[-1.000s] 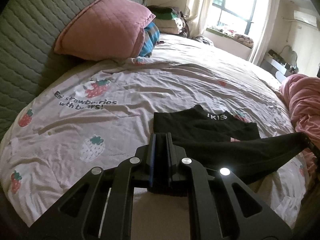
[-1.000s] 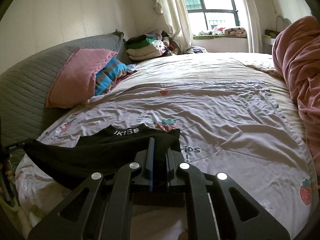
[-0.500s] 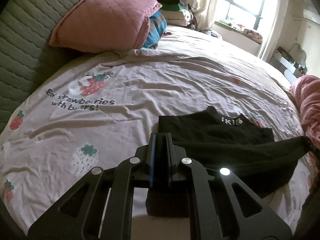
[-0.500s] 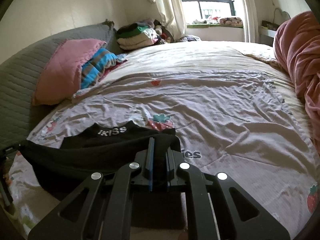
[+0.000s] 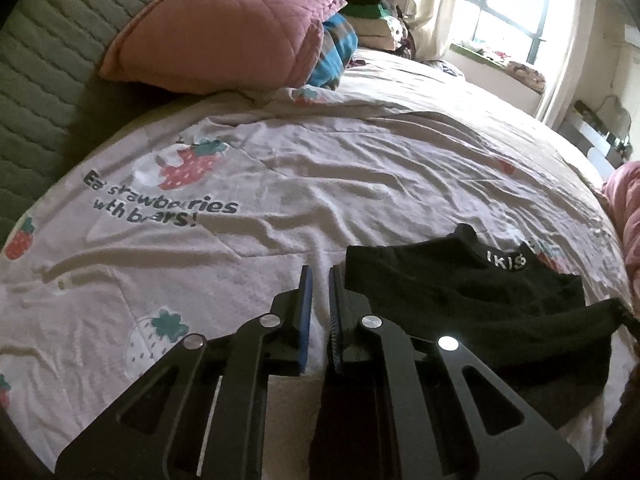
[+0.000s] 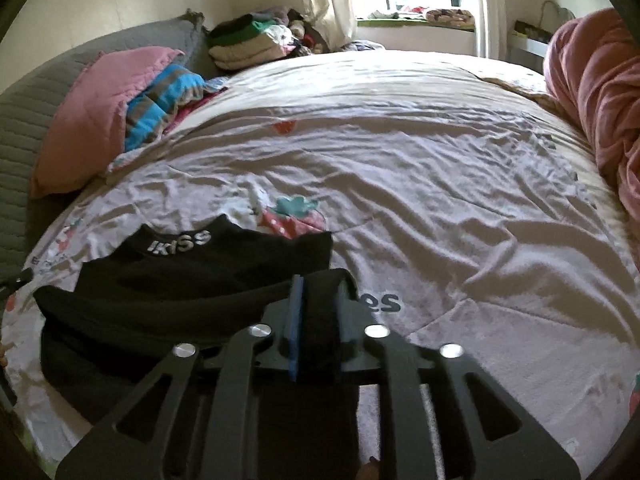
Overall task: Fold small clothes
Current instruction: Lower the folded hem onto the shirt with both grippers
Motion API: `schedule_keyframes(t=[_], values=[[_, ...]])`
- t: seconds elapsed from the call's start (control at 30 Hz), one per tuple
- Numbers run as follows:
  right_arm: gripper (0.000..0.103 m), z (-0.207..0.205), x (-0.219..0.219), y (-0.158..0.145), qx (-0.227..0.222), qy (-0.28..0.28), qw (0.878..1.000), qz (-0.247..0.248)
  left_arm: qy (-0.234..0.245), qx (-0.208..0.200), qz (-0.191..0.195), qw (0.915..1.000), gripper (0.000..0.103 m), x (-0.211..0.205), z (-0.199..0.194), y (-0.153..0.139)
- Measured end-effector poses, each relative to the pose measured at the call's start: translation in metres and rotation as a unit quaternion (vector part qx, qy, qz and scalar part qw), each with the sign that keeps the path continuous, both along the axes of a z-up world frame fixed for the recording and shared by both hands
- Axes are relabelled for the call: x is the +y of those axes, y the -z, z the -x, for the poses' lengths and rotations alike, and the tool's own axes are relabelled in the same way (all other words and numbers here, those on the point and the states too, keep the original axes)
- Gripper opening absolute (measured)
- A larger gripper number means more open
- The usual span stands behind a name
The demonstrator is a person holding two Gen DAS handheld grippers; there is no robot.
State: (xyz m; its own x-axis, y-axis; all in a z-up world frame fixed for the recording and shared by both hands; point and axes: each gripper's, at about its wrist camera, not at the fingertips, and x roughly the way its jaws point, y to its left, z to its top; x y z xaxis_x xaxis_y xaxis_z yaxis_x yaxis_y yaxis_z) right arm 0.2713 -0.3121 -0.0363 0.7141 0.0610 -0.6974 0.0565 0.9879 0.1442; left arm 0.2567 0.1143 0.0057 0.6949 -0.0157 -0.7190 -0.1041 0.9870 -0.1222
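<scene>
Where the left wrist view looks down its 2 fingers, the left gripper (image 5: 319, 276) is seen released: a narrow gap is left between the pads, and only the strawberry-print bedsheet (image 5: 280, 184) is seen through it. The black garment (image 5: 460, 304) is spread flat on the sheet just to the right of the right-hand finger, with its lettered waistband (white letters on black) turned toward the window. A pink pillow (image 5: 224, 28) is propped against the grey headboard (image 5: 36, 80).

In the right wrist view, the right gripper (image 6: 318, 284) is caught with its jaws opening, and a fold of the black garment (image 6: 200, 280) is seen between them, near the bed's front edge. A pink blanket (image 6: 600, 80) is heaped at the right, and 1 pile of folded clothes (image 6: 248, 40) is stacked by the curtain.
</scene>
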Motion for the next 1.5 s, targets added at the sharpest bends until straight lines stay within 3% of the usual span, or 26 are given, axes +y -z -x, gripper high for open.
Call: schedule_keyframes(t=[0.1, 0.17, 0.3, 0.37, 0.4, 0.43, 0.5, 0.57, 0.67, 0.83, 1.07, 1.4, 1.5], values=[[0.043, 0.007, -0.003, -0.001, -0.014, 0.017, 1.000, 0.004, 0.002, -0.006, -0.006, 1.0000, 0.009, 0.003, 0.006, -0.001], [0.044, 0.016, -0.004, -0.007, -0.032, 0.024, 0.999, 0.012, 0.010, -0.008, -0.004, 0.9999, 0.018, 0.003, 0.013, -0.003], [0.045, 0.041, 0.005, -0.021, -0.062, -0.004, 0.998, 0.023, 0.042, -0.008, -0.007, 0.9990, 0.019, -0.011, 0.027, -0.007], [0.037, 0.051, 0.014, -0.024, -0.059, -0.034, 0.997, 0.029, 0.066, -0.005, -0.016, 0.9977, 0.019, -0.028, 0.033, -0.005], [0.026, 0.055, 0.019, -0.023, -0.053, -0.053, 0.997, 0.030, 0.085, 0.002, -0.028, 0.9959, 0.017, -0.041, 0.036, 0.000], [0.021, 0.059, 0.024, -0.021, -0.044, -0.068, 0.996, 0.032, 0.101, 0.011, -0.031, 0.9943, 0.015, -0.050, 0.038, 0.004], [0.020, 0.064, 0.034, -0.014, -0.024, -0.092, 0.995, 0.032, 0.133, 0.039, -0.023, 0.9900, 0.007, -0.067, 0.038, 0.018], [0.019, 0.066, 0.042, -0.004, -0.003, -0.108, 0.994, 0.032, 0.144, 0.064, -0.033, 0.9870, 0.006, -0.075, 0.037, 0.033], [0.019, 0.064, 0.054, 0.011, 0.020, -0.121, 0.991, 0.045, 0.142, 0.088, -0.046, 0.9849, 0.006, -0.078, 0.034, 0.052], [0.019, 0.046, 0.069, 0.039, 0.057, -0.118, 0.989, 0.071, 0.133, 0.079, -0.057, 0.9864, 0.006, -0.075, 0.032, 0.058], [0.019, 0.012, 0.075, 0.048, 0.051, -0.106, 0.990, 0.075, 0.122, 0.063, -0.057, 0.9889, 0.006, -0.072, 0.010, 0.059], [0.019, -0.050, 0.065, 0.042, 0.048, -0.069, 0.996, 0.035, 0.088, 0.037, -0.024, 0.9951, 0.010, -0.038, -0.031, 0.055], [0.019, -0.065, 0.059, 0.039, 0.045, -0.048, 0.997, 0.042, 0.060, 0.026, 0.003, 0.9978, 0.012, -0.014, -0.039, 0.048]])
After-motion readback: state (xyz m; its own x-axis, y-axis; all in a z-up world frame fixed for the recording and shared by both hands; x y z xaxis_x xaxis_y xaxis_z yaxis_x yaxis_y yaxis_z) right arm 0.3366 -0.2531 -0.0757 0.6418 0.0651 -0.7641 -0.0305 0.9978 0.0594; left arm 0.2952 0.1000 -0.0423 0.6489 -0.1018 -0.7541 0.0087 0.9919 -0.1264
